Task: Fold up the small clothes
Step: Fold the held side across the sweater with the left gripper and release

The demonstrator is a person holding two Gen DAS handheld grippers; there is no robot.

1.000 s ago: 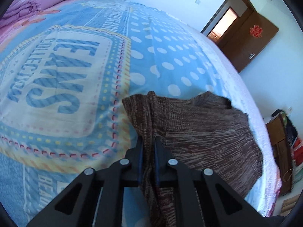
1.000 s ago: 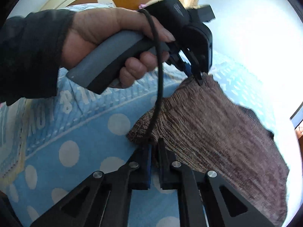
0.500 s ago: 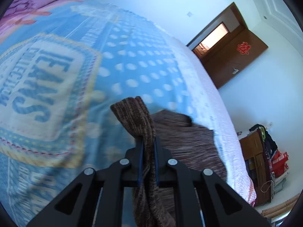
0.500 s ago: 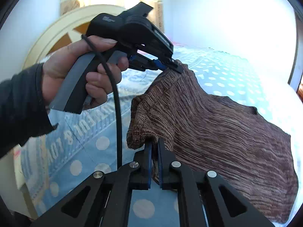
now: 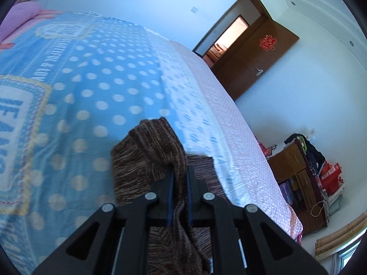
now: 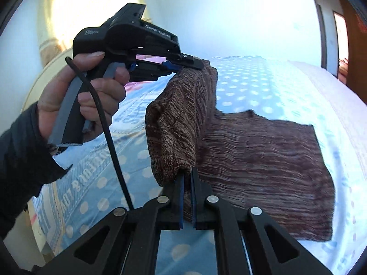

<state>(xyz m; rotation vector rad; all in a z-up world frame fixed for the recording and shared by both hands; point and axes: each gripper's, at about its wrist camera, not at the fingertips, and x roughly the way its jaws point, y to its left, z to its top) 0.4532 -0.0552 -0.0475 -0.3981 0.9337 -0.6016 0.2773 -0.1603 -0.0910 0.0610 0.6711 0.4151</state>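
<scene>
1. The left gripper (image 5: 179, 178) is pressed together on a bunched edge of the brown knit garment (image 5: 146, 158), which rises in a hump ahead of its fingers and trails down beneath them.
2. The right gripper (image 6: 187, 183) is likewise clamped on the garment's near edge, the knit folding over just above its blue-lined fingers (image 6: 181, 197).
3. Only the right wrist view shows both tools at once: the left gripper appears there from the side, held by a hand (image 6: 80, 105) in a dark sleeve (image 6: 20, 160), with a black cable (image 6: 110, 142) hanging from it. Between the two pinch points the lifted edge forms a raised band, while the rest of the garment lies spread flat on the bedspread (image 6: 252, 87).
4. Only the left wrist view shows the room beyond the bed: a brown door (image 5: 254, 61) standing open with a red paper ornament (image 5: 266, 42), and a wooden cabinet (image 5: 296, 178) piled with clothes and bags.
5. Writing: the blue polka-dot bedspread carries a cream patch with large blue letters (cut off at the frame edge, reading roughly "JEANS") (image 5: 13, 123) and a band of white lettering that includes "LOV". Small white print on the left gripper's body is too blurred to read.
</scene>
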